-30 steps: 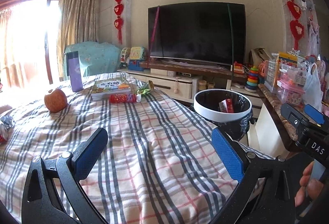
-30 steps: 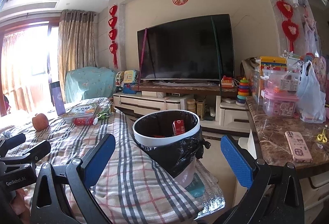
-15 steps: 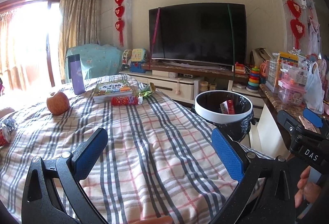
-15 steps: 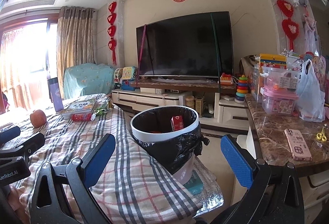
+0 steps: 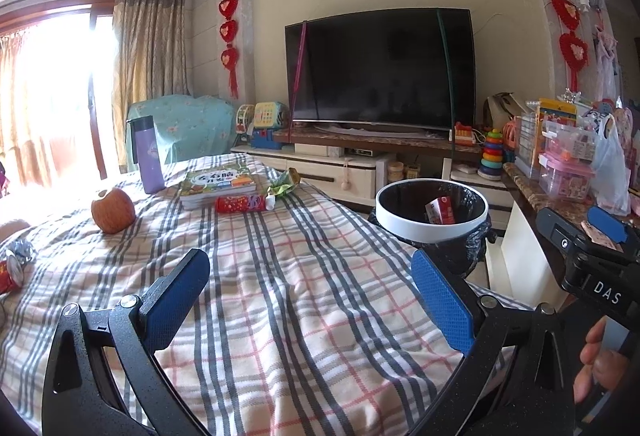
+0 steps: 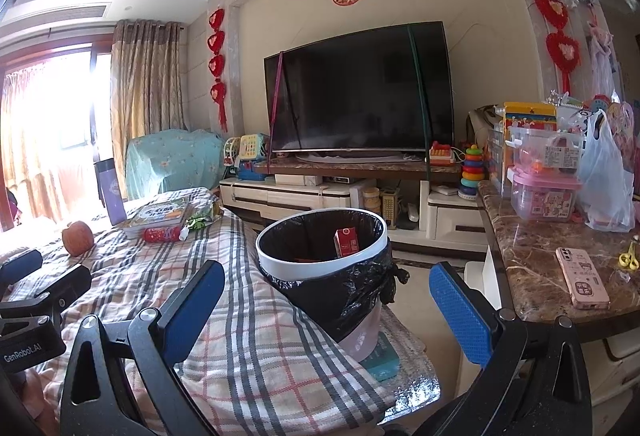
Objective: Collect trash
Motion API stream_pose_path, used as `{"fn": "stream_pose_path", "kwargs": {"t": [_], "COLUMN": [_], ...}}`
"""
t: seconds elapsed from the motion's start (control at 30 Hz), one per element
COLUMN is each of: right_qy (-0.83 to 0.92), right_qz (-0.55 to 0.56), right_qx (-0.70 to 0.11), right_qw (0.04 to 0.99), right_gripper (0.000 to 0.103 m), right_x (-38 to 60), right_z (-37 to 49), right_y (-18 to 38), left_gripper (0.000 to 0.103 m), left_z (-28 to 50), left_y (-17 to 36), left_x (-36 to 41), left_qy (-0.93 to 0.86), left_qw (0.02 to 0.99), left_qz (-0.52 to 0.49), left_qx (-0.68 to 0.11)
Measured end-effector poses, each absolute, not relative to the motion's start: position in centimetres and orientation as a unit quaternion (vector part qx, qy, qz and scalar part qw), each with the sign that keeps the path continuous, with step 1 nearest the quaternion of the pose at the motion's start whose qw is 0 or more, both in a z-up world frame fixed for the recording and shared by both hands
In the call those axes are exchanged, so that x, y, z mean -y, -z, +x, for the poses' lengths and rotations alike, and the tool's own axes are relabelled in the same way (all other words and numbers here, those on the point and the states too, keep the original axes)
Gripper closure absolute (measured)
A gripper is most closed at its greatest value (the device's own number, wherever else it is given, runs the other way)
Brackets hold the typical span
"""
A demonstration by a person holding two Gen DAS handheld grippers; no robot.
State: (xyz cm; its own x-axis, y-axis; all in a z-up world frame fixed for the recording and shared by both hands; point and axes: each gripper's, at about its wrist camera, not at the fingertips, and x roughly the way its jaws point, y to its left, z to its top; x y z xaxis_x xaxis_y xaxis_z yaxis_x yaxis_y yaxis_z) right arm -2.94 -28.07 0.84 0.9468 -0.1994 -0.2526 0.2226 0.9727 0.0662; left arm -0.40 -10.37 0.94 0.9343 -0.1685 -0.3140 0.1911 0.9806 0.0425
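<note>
Both tools released and empty: left gripper hangs over the checked blanket, right gripper faces the lined bin — presumably set at the blanket's edge for short drops. One red carton is binned; red wrapper and green wrapper remain beside the books — well apart from either tool.
</note>
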Motion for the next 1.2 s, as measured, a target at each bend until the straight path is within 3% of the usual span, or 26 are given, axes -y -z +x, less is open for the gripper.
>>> {"fn": "stream_pose_path", "kwargs": {"t": [1.2], "right_qy": [0.097], "right_qz": [0.051], "right_qx": [-0.128], "right_qw": [0.986], "right_gripper": [0.0], "right_x": [27.52], "right_z": [-2.83], "right_y": [-0.8], "left_gripper": [0.0], "left_z": [0.4], "left_y": [-0.08], "left_x": [10.68], "left_qy": [0.1], "left_qw": [0.979], "left_qz": [0.041], "left_qx": [-0.17]}}
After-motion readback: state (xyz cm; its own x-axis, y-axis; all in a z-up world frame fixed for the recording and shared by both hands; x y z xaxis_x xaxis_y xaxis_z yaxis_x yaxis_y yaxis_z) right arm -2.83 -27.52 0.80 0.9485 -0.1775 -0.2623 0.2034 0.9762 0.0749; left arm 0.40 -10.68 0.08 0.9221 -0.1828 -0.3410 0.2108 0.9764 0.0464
